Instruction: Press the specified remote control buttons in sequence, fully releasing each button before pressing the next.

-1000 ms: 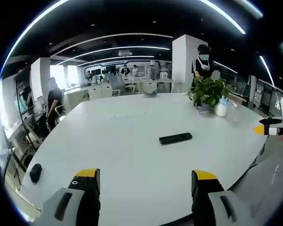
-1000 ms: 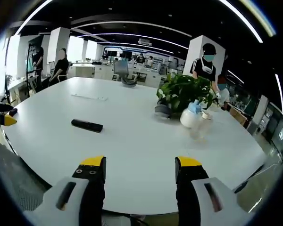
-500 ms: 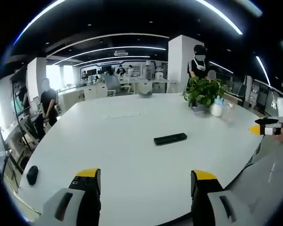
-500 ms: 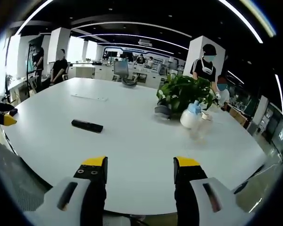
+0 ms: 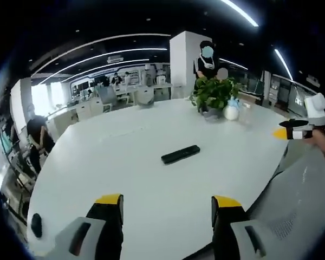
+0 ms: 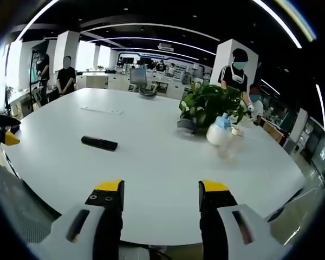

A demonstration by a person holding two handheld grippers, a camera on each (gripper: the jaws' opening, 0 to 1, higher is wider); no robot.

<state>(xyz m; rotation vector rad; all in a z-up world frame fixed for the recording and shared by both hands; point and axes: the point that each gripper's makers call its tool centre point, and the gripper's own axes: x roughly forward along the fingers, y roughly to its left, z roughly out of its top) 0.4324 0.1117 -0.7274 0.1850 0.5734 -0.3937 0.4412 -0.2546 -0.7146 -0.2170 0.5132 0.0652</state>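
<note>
Big white round table (image 6: 168,179) spreads across the lower half of the right gripper view. A leafy potted plant (image 6: 208,105) sits right of centre, with a white spray bottle (image 6: 217,131) just beside it and a clear cup (image 6: 233,142) next along. A masked person in black (image 6: 235,73) stands upper right; two people (image 6: 65,76) wait upper left

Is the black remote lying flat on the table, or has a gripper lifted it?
Lying flat, untouched. The slim black remote control rests on the white round table, well ahead of the open left gripper and right gripper.
</note>
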